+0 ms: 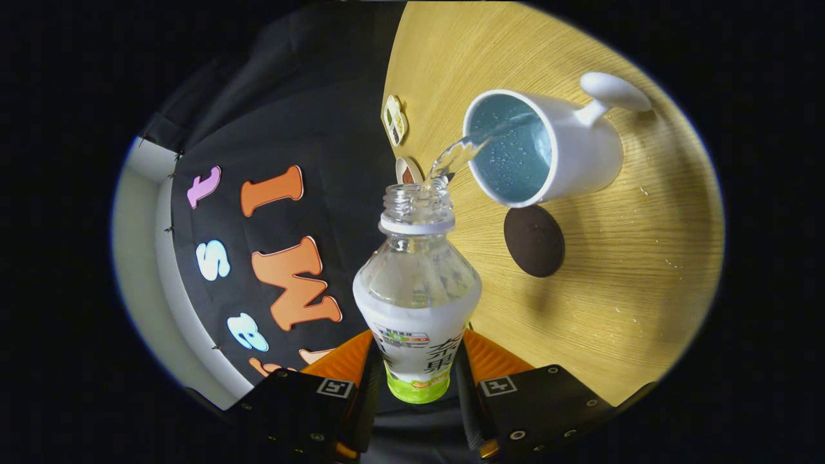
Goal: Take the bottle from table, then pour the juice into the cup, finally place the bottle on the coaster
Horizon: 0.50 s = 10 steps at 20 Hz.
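Gripper [417, 361] clamps the tilted clear plastic bottle [417, 290], mid-pour into the white cup [548, 145]; round dark coaster [533, 240] placement remains.

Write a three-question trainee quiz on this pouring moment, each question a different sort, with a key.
1. True or false: the gripper is shut on the bottle.
2. The stream from the bottle lands in: A) the cup B) the coaster C) the table.
3. Fill in: the dark coaster lies on the table just beside the ____.

Key: 1 true; 2 A; 3 cup.
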{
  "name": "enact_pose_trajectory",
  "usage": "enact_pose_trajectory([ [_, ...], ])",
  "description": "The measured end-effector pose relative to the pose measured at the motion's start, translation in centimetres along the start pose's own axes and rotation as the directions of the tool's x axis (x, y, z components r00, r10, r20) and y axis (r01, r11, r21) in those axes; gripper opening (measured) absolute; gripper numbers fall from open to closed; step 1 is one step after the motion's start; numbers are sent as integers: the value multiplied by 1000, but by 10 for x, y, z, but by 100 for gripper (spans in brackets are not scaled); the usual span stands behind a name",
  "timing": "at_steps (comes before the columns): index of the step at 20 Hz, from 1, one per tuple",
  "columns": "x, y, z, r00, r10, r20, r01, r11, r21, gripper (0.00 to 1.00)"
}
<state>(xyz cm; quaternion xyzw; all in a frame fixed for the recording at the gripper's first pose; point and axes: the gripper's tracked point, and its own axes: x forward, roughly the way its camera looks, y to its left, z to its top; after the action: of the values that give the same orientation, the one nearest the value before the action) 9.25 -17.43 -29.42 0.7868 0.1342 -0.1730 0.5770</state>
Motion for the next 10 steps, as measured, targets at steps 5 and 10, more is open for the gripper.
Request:
enact_pose_trajectory([
  [5, 0, 10, -4, 999, 30, -15, -29, 999, 26, 56],
  [10, 1, 13, -8, 999, 40, -25, -38, 996, 78, 56],
])
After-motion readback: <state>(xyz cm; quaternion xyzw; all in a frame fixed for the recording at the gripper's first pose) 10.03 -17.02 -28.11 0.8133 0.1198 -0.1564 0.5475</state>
